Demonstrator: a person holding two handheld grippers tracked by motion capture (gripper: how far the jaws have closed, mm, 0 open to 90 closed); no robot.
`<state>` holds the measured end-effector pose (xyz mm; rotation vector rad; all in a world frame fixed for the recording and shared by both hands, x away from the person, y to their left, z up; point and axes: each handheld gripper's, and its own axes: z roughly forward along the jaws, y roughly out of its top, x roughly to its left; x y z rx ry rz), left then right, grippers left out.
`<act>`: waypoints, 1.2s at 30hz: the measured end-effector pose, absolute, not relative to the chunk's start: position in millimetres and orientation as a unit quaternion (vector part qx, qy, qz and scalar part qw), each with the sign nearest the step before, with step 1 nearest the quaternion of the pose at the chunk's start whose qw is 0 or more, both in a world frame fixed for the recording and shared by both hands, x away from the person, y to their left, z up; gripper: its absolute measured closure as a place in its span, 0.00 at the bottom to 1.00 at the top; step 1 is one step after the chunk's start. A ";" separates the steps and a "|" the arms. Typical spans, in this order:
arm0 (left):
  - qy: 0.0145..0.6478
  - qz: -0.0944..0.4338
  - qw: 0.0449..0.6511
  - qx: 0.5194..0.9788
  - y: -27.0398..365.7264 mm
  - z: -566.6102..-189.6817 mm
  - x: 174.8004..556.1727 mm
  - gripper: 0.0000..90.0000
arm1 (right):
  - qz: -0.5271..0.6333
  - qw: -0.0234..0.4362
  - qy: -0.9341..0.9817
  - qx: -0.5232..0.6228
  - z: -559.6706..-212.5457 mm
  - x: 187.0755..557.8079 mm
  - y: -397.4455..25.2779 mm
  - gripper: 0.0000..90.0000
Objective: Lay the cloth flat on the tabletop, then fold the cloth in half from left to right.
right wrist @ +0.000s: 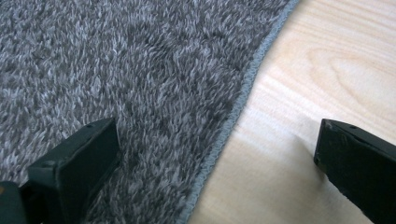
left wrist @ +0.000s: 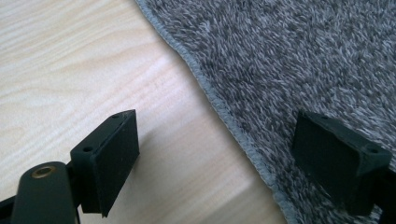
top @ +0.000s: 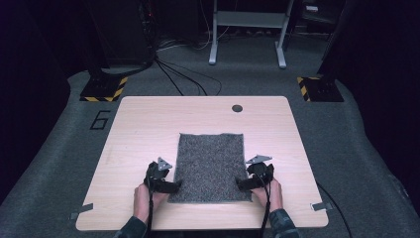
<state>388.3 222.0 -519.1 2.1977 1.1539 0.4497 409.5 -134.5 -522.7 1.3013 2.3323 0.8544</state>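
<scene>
High view: I've both grippers, left (top: 174,186) and right (top: 241,184), spread wide, straddling the mat's (top: 210,166) side edges near the table's (top: 138,129) front edge.

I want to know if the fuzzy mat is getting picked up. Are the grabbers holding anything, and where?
Nothing is held. The left gripper and right gripper are both open, each straddling a side edge of the grey mat.

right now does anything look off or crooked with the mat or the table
Nothing stands out. The grey mat lies flat and roughly square to the table, its stitched edge intact with no curl or fraying. The left gripper and right gripper sit at its near corners, jaws open astride the edges.
</scene>
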 end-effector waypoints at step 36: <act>0.452 0.142 0.355 0.806 245.4 -484.8 426.6 0.14 | 0.340 0.154 0.834 0.407 -486.1 391.8 -102.0 0.03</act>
